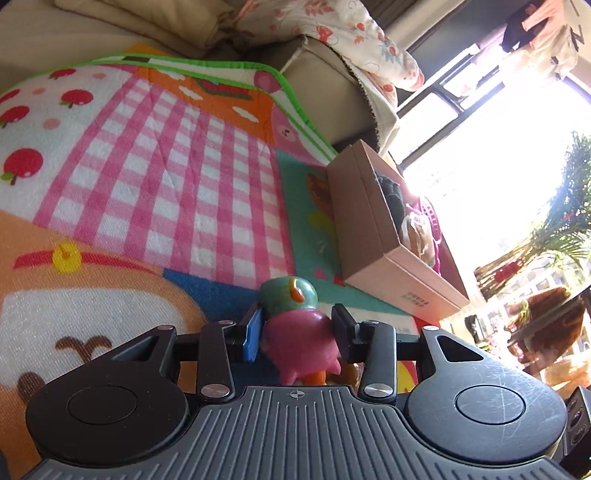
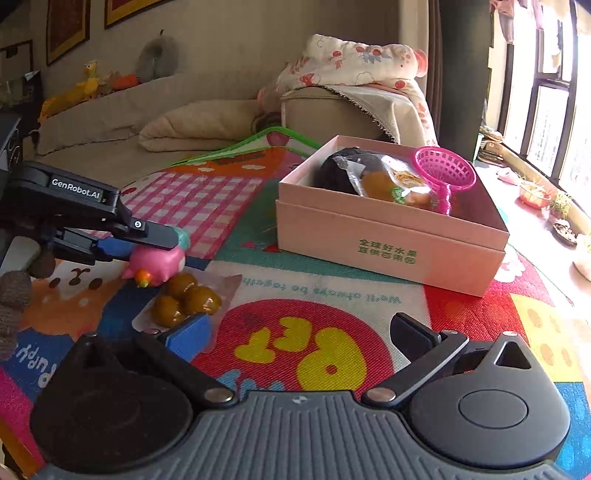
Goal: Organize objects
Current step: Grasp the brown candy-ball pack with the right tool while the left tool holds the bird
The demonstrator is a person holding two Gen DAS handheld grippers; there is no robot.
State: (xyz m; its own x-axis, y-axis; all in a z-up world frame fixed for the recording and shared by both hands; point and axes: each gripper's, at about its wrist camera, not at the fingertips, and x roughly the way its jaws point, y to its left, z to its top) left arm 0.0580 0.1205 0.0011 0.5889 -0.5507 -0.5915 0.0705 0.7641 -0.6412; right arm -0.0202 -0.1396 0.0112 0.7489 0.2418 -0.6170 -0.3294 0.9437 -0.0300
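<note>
A bright patchwork play mat (image 2: 332, 295) covers the floor, with a beige sofa (image 2: 184, 107) behind it; the sofa's far end is cut off at the left in the right wrist view, and the left wrist view shows only its base and a floral blanket (image 1: 351, 33). The window washes out much of the right side of the left wrist view, so what lies beyond the box there is hard to read.

The pink cardboard box (image 2: 388, 236) sits open on the mat. From the left wrist it shows mostly an outer wall, its contents barely peeking over the rim; the right wrist view looks in and shows a dark bundle, a packaged snack (image 2: 399, 181) and a pink plastic net basket (image 2: 445, 173), the box's far corner hidden behind them.

The left gripper (image 1: 298, 328) is pressed closed on a pink and teal toy figure (image 1: 295, 332), low over the mat, well apart from the box. The toy's lower part is hidden behind the gripper body in its own view; only the right wrist view shows the clear pack of brown balls (image 2: 184, 299) just beside it.

The right gripper (image 2: 299, 338) stands spread wide, nothing between its pads
</note>
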